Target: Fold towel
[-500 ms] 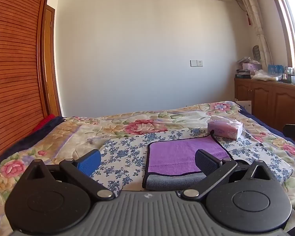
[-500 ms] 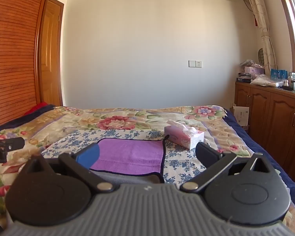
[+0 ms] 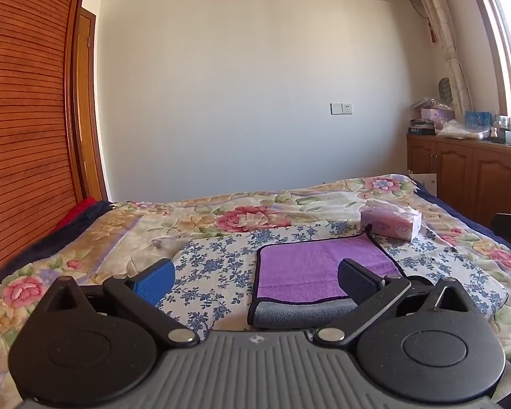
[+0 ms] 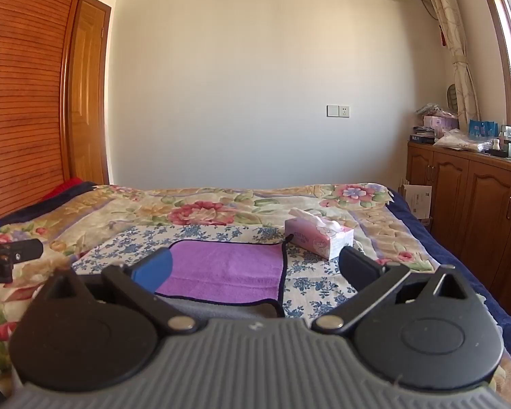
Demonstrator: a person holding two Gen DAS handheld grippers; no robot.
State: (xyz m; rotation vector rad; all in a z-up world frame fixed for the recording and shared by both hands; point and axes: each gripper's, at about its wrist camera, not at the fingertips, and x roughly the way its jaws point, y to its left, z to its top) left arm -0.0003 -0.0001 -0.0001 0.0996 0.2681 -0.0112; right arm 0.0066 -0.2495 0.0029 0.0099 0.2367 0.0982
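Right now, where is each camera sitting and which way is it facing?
Left wrist: on the left gripper, low over the bed, facing the far wall; its own open fingers show.
Right wrist: on the right gripper, same heading, further right; the left gripper shows at its left edge.
Both share the purple towel, tissue box and cabinet.

A bed (image 3: 126, 238) with a floral quilt fills the lower frame; on its blue-flowered cloth (image 3: 214, 266) lie a purple towel (image 3: 310, 266) and, right of centre, a tissue box (image 3: 390, 223).
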